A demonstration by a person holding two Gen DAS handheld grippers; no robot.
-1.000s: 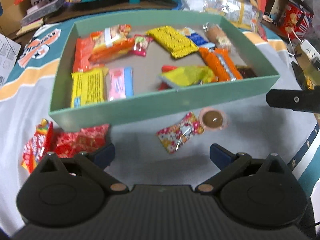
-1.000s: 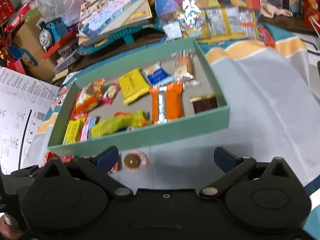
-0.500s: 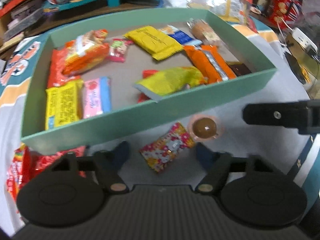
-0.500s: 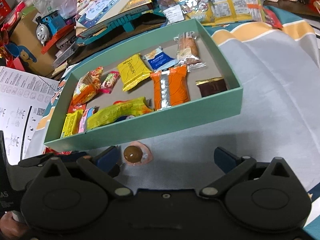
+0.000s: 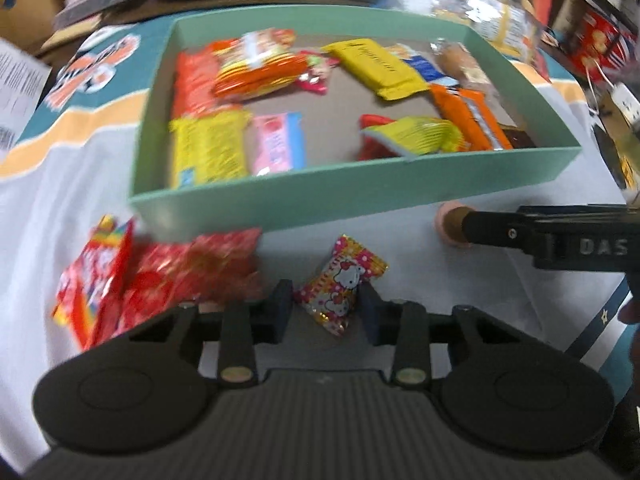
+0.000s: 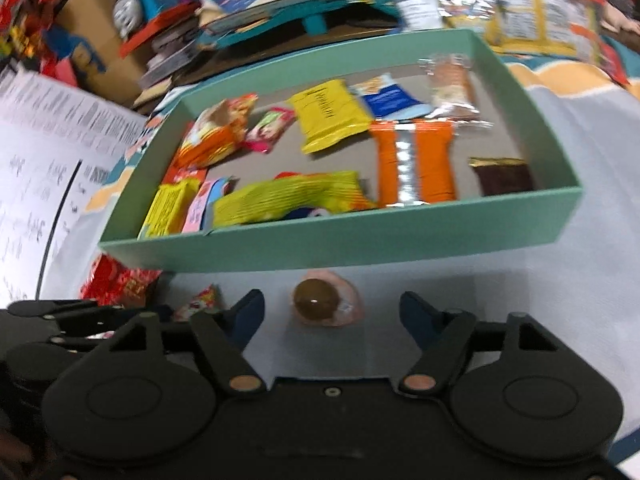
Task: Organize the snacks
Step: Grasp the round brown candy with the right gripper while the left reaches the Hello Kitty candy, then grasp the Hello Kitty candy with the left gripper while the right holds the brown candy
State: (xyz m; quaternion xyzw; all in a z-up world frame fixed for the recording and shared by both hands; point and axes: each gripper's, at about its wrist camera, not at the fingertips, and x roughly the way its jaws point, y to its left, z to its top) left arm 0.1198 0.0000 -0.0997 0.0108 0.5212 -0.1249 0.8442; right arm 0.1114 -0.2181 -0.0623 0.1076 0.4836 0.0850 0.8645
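in the left wrist view the left hand-held gripper (image 5: 323,310) fills the bottom of the frame, its jaws closing around a small pink cartoon-cat candy packet (image 5: 339,283) that lies on the white cloth-covered surface (image 5: 400,256) at lower centre. the packet sits between the two fingertips; whether the pads already press on it cannot be told through the blur. to the lower left lie crinkly red packets (image 5: 192,268) and a red-and-yellow packet (image 5: 94,276), just in front of the box's near left corner.

in the right wrist view the right hand-held gripper (image 6: 332,318) has its jaws closing but set well apart, with a round brown candy in a pink wrapper (image 6: 326,300) lying on the surface between the fingertips, touched by neither. in the left wrist view a finger of this gripper reaches in from the right edge and ends at that candy.

beyond both, across the middle of each frame, stands a shallow green box (image 6: 340,240) holding many snacks: yellow, orange, pink and blue packets and a dark brown bar near its right wall. a printed paper sheet (image 6: 36,184) lies at the left. farther back, along the top, are blurred books, a blue toy train (image 6: 140,0) and foil bags.
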